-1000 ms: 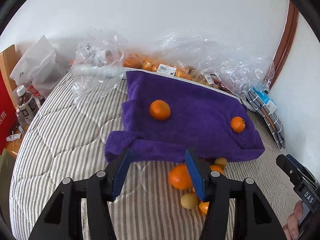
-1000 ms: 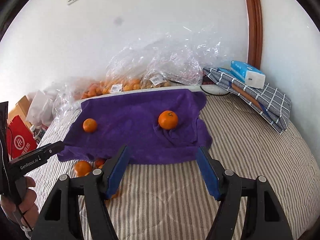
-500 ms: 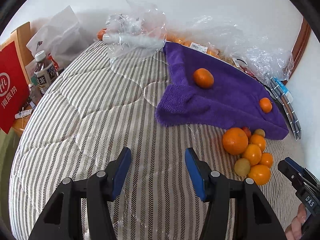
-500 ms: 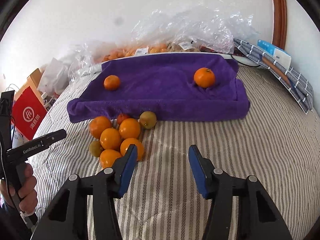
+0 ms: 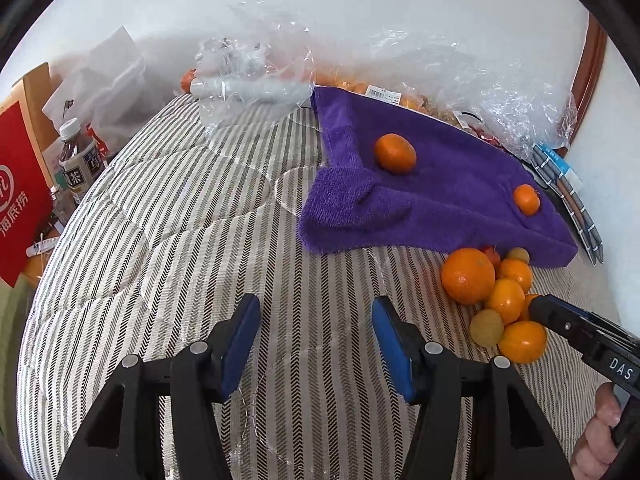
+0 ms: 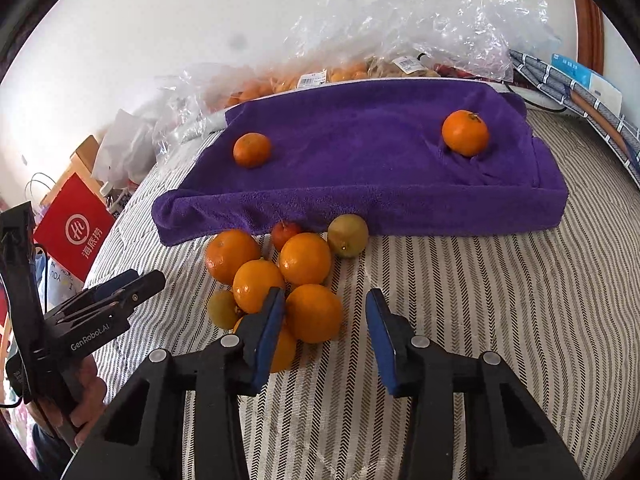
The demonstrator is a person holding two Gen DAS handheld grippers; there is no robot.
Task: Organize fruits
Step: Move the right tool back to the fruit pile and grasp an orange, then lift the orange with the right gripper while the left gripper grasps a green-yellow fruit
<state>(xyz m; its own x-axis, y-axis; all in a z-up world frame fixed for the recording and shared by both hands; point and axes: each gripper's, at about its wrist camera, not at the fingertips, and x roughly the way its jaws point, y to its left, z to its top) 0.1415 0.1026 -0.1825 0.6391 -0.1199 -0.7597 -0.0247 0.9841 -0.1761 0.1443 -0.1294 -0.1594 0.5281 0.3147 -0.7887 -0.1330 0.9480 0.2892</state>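
Note:
A purple towel (image 6: 360, 152) lies on the striped bed with two oranges on it, one at its left (image 6: 252, 149) and one at its right (image 6: 465, 133). A pile of several oranges (image 6: 305, 258) and greenish fruits (image 6: 347, 236) lies on the bed in front of the towel; the pile also shows in the left wrist view (image 5: 468, 276). My right gripper (image 6: 325, 312) is open and empty, just above the near orange (image 6: 314, 313). My left gripper (image 5: 316, 320) is open and empty over bare bedding, left of the pile.
Clear plastic bags of fruit (image 6: 320, 76) line the wall behind the towel. A folded checked cloth with a tissue pack (image 6: 588, 80) lies at the right. A red bag (image 5: 20, 200) and a drink bottle (image 5: 78, 160) stand beside the bed's left edge.
Both grippers have pulled back from the towel and dropped lower. The fruit pile in front of the towel has come into full view, now close under my right gripper.

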